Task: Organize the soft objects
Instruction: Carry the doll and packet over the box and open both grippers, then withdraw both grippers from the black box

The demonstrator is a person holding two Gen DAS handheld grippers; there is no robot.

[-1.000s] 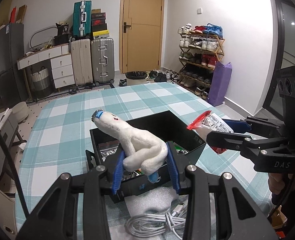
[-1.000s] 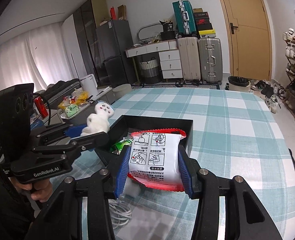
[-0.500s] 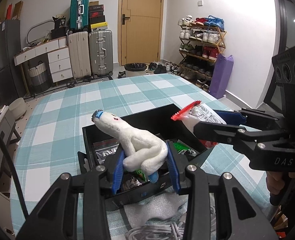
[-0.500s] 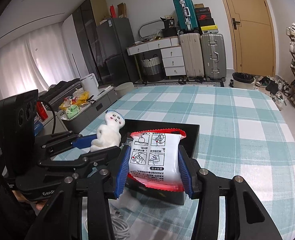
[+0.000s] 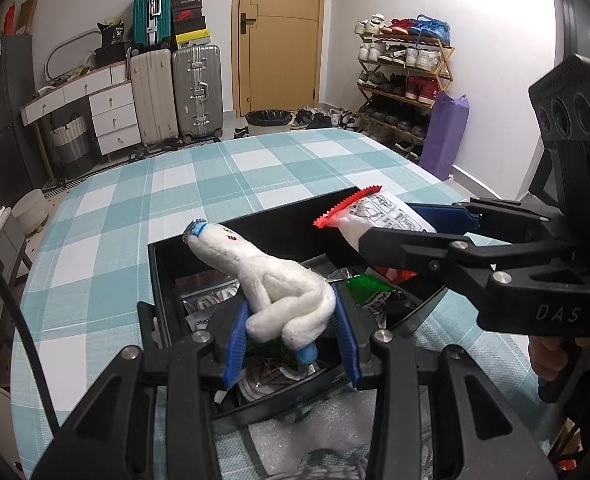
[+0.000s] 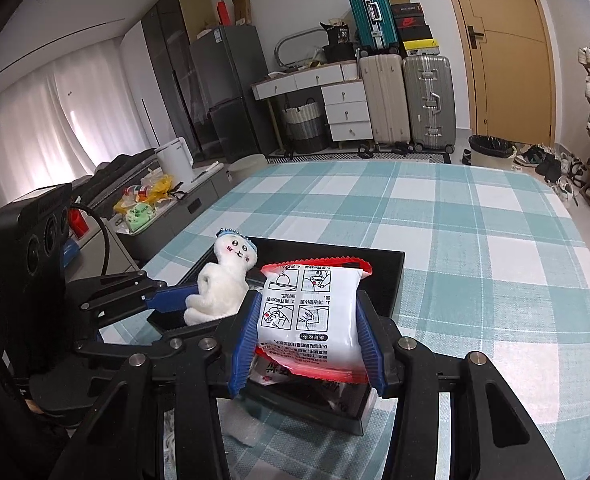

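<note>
My left gripper (image 5: 291,340) is shut on a white plush toy (image 5: 279,284) and holds it over the near part of a black box (image 5: 163,280) on the checked table. The plush also shows in the right wrist view (image 6: 223,284), with the left gripper (image 6: 175,300) around it. My right gripper (image 6: 307,344) is shut on a white packet with red edges (image 6: 311,312), held above the box's right side (image 6: 391,276). The packet (image 5: 379,216) and right gripper (image 5: 427,232) show in the left wrist view.
The box holds a green packet (image 5: 367,284) and clear bags (image 5: 203,292). White foam (image 5: 315,432) and a cable lie at the table's near edge. Teal checked cloth (image 6: 475,220) stretches beyond the box. Suitcases (image 5: 175,92) and a shoe rack (image 5: 403,76) stand far behind.
Both grippers have moved forward over the black box, still holding the plush and the packet. The box now lies closer and under them.
</note>
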